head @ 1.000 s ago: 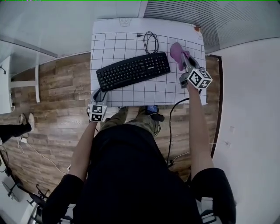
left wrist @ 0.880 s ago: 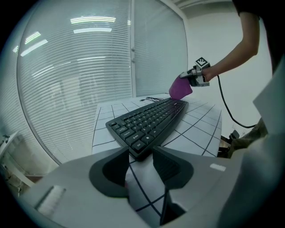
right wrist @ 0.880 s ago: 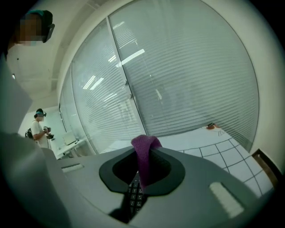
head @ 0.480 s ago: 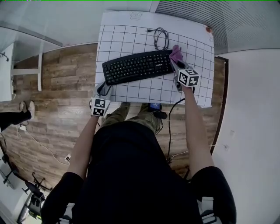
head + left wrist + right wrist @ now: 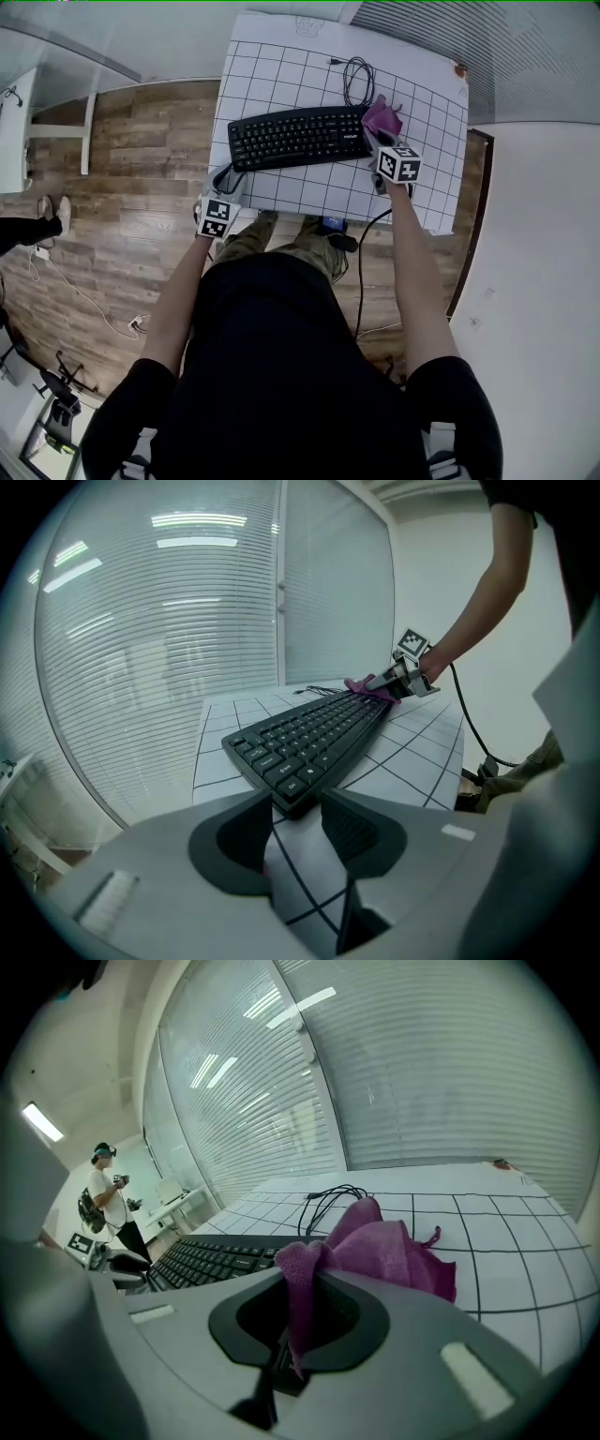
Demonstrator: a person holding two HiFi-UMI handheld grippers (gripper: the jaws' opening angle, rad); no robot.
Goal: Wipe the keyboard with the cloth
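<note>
A black keyboard [image 5: 295,136] lies slantwise on the white gridded mat [image 5: 281,56]. A purple cloth [image 5: 382,117] rests at the keyboard's right end, and my right gripper [image 5: 378,133] is shut on it. In the right gripper view the cloth [image 5: 375,1246] bunches up out of the closed jaws of my right gripper [image 5: 300,1312], with the keyboard [image 5: 211,1260] to their left. My left gripper [image 5: 228,183] stands open at the keyboard's near left corner. In the left gripper view my left gripper [image 5: 295,817] has bare mat between its jaws, and the keyboard [image 5: 309,742] starts just past the tips.
The keyboard's coiled black cable [image 5: 356,80] lies at the mat's far side. The table's near edge runs just in front of the person's knees, with wooden floor [image 5: 141,187] to the left. A person [image 5: 108,1194] stands far off in the room.
My right gripper has come down with the cloth and moved in onto the keyboard's right end. The left gripper has stayed in place.
</note>
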